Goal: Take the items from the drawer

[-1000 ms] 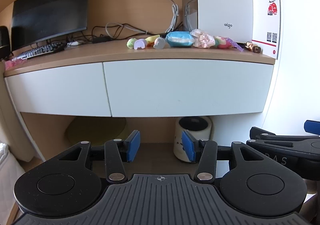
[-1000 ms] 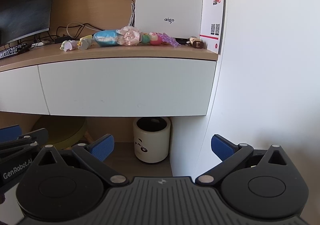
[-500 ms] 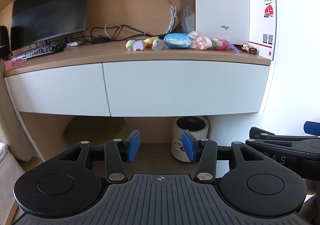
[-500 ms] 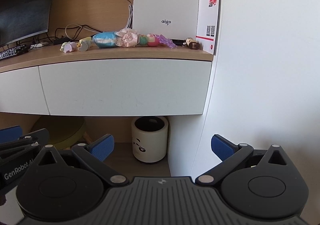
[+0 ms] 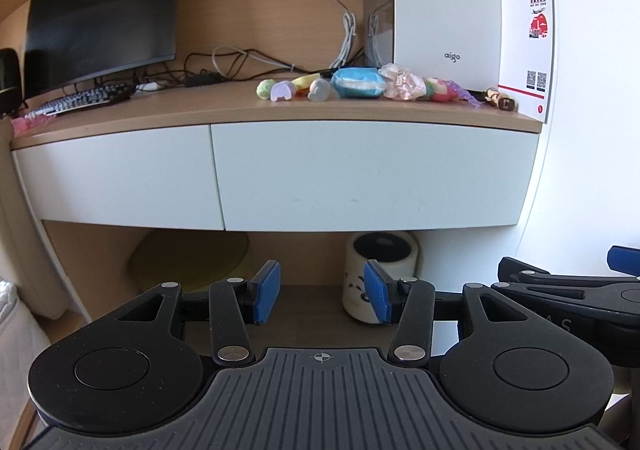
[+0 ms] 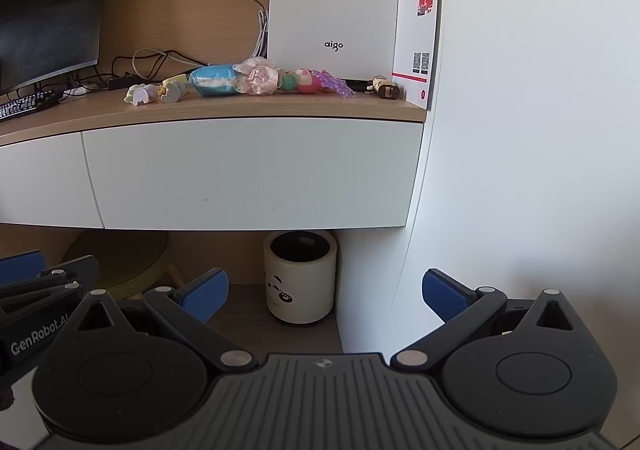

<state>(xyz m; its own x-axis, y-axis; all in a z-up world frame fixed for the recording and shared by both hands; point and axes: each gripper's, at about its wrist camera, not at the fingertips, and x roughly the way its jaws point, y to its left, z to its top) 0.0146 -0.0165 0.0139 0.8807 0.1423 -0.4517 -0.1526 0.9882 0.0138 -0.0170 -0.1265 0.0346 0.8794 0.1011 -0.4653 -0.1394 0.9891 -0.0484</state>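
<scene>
A white drawer front (image 5: 372,174) (image 6: 252,174) under the wooden desktop is closed. On the desktop above it lies a row of small items: a blue packet (image 5: 357,83) (image 6: 214,81), a pink frilly bundle (image 5: 402,82) (image 6: 258,77), pastel toys (image 5: 282,91) (image 6: 140,94), and a purple piece (image 6: 336,84). My left gripper (image 5: 320,296) hangs open and empty well in front of the drawer, below it. My right gripper (image 6: 324,296) is open wider, also empty, at the same low height.
A second white drawer (image 5: 116,178) is closed to the left. A monitor (image 5: 100,10) and keyboard (image 5: 76,100) sit at the left. A white box (image 5: 444,2) and a card (image 5: 526,50) stand at the right. A cream bin (image 6: 300,278) and a yellow stool (image 5: 192,258) are beneath the desk.
Both views have drifted slightly; the desk and drawer sit a little differently in frame. Both grippers keep the same opening and hold nothing.
</scene>
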